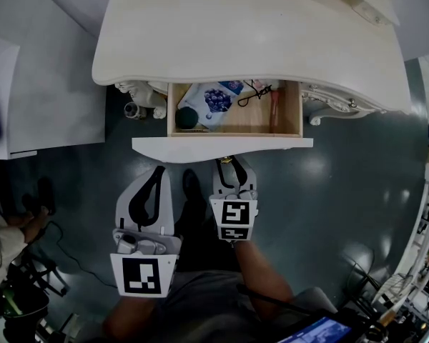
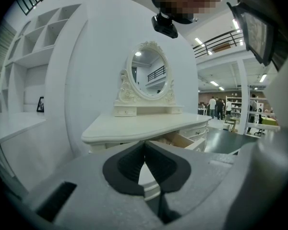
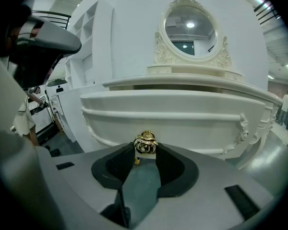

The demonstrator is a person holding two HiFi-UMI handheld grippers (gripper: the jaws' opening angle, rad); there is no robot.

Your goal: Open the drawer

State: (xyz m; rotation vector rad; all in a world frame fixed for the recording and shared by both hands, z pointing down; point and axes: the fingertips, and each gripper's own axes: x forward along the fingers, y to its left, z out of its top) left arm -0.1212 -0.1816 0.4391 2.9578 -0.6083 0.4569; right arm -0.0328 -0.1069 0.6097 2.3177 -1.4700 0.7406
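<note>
A cream dressing table (image 1: pixel 243 27) has its middle drawer (image 1: pixel 222 148) pulled out, and the wooden inside (image 1: pixel 289 113) shows. In it lie a blue packet (image 1: pixel 218 98), a dark round thing (image 1: pixel 186 118) and a black wire item (image 1: pixel 254 91). My right gripper (image 1: pixel 232 164) reaches the drawer front from below. It is shut on the gold knob (image 3: pixel 145 143), which sits between its pads (image 3: pixel 169 163). My left gripper (image 1: pixel 157 171) hangs beside it, to the left and apart from the drawer. Its jaws meet at the tip in the left gripper view (image 2: pixel 144 145), with nothing between them.
An oval mirror (image 3: pixel 189 28) stands on the table top. White shelving (image 1: pixel 50 84) is at the left, with a seated person (image 1: pixel 7 241) and cables below it. A metal rack (image 1: pixel 422 227) lines the right edge. A lit screen (image 1: pixel 322 331) shows at the bottom.
</note>
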